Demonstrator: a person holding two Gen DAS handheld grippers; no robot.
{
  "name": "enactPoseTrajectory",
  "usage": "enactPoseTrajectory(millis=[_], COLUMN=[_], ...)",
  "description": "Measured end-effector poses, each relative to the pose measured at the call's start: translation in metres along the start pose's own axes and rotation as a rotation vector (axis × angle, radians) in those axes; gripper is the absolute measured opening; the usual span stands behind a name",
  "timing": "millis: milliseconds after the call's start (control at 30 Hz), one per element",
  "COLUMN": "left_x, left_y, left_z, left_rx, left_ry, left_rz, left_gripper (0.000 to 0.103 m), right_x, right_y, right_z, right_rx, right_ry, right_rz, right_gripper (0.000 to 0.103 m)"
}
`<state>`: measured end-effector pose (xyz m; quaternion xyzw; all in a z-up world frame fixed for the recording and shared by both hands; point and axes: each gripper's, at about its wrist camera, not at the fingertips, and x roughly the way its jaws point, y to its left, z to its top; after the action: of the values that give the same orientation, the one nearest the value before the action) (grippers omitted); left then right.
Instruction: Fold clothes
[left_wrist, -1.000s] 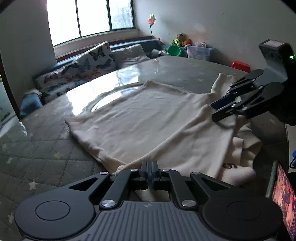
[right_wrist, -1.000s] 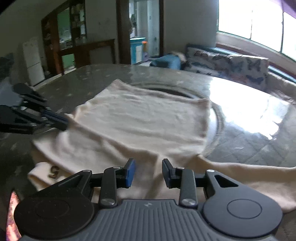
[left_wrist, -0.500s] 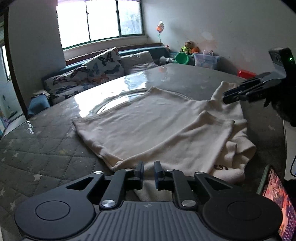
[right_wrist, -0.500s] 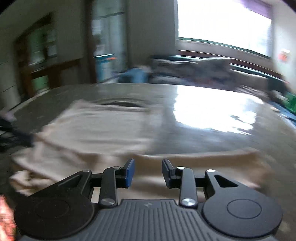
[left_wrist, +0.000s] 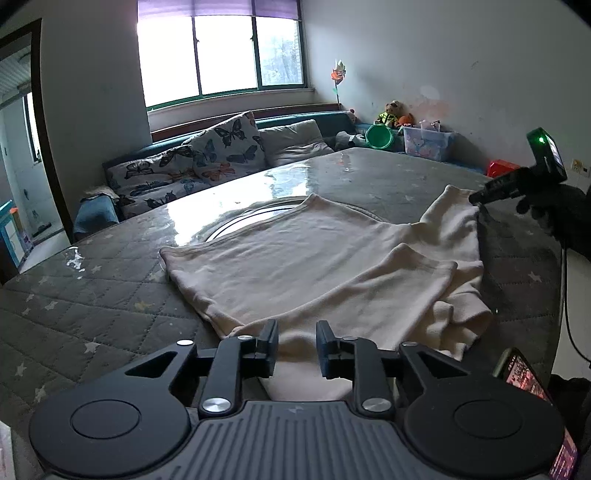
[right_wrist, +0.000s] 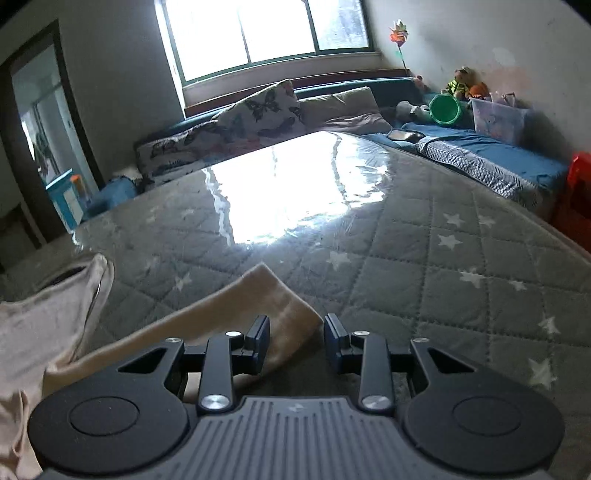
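A cream garment (left_wrist: 314, 258) lies spread on the grey quilted table (left_wrist: 92, 295), one sleeve folded across its right side. My left gripper (left_wrist: 297, 347) sits at the near hem, jaws opening, with cloth below the gap and the pads not pressing it. In the left wrist view my right gripper (left_wrist: 476, 198) points at the far sleeve end (left_wrist: 452, 206). The right wrist view shows the sleeve cuff (right_wrist: 266, 306) flat on the table, running under the left finger (right_wrist: 258, 343). My right gripper (right_wrist: 297, 343) hovers over the cuff, jaws closing slightly but clearly apart, gripping nothing.
A phone (left_wrist: 524, 373) with a lit screen lies at the table's near right edge. A glossy plastic cover (right_wrist: 295, 184) shines over the table's middle. Beyond the far edge are butterfly cushions (left_wrist: 221, 151), a green bucket (left_wrist: 378, 136) and a clear bin (left_wrist: 428, 142). A black-gloved hand (left_wrist: 554, 210) holds the right gripper.
My left jaws went from shut to apart, and the hem lies loose. My right gripper swung right and rolled, from over the garment's body to the sleeve cuff.
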<state>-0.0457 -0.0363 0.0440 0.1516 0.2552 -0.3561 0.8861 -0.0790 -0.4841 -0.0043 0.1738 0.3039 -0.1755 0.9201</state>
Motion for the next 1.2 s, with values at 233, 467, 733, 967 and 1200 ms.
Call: enactPoseTrajectory(millis=[233,467,733,967,1200], left_x=[-0.002,0.003,-0.002,-0.007,-0.016], left_y=[-0.003,-0.008,-0.005,0.003,0.010], left_z=[-0.001,-0.001,-0.008,-0.022,-0.030], left_rx=[-0.022,-0.024,-0.055,-0.092,-0.110], left_ry=[-0.010,-0.020,-0.041,-0.032,-0.041], left_rz=[0.006,-0.012,-0.009,0.002,0.017], left_gripper=[0.027,0.031,0.033,0.033,0.033], right_x=[-0.024,-0.080,-0.118,-0.106,-0.108], right_y=[0.006,0.065,0.177,0.251,0.205], right_z=[0.005,0.028,0.028,-0.018,-0.020], right_rx=[0.014,-0.050,-0.200,-0.387,-0.496], right_ry=[-0.076,-0.179,-0.188,-0.073,-0.117], right_rz=[0.081,0.342,0.694,0.812,0.574], right_gripper=[0.007,0.007,0.007,0.014,0.017])
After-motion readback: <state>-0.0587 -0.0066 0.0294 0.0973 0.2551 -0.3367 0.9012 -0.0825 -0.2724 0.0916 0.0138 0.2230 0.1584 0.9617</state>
